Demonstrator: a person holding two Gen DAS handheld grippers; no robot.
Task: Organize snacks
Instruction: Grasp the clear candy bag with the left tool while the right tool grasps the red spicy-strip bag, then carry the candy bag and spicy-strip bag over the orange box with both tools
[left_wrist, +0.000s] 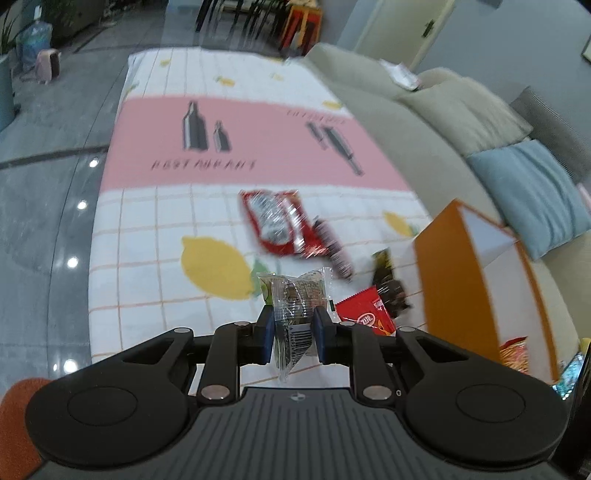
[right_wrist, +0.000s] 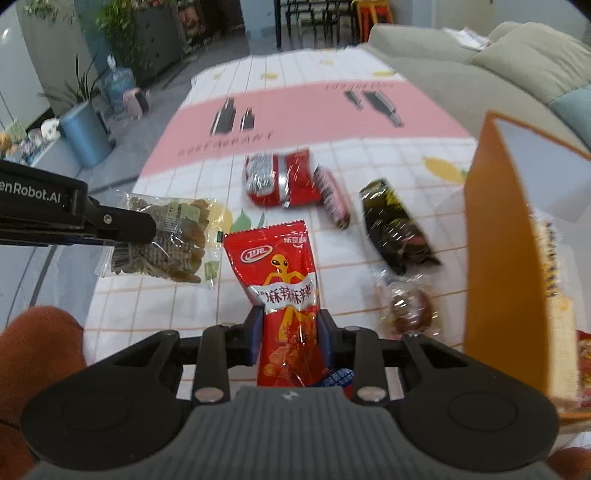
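My left gripper (left_wrist: 293, 317) is shut on a clear packet of brown-green snack (left_wrist: 295, 295) and holds it above the mat. The right wrist view shows that gripper (right_wrist: 147, 229) from the side, with its packet (right_wrist: 173, 236) hanging at the left. My right gripper (right_wrist: 291, 321) grips a red packet with an orange alien figure (right_wrist: 280, 266), and its pads press on the packet's lower half. The same red packet (left_wrist: 365, 314) shows just right of the left gripper. An open orange box (right_wrist: 498, 240) stands to the right of both.
On the lemon-print mat (left_wrist: 147, 221) lie a red-and-silver bag (right_wrist: 280, 177), a dark red stick (right_wrist: 334, 201), a black packet (right_wrist: 395, 229) and a clear-wrapped brown sweet (right_wrist: 410, 306). Packets fill the box (right_wrist: 554, 258). A beige sofa (left_wrist: 406, 110) with a blue cushion (left_wrist: 535, 192) borders the mat's right side.
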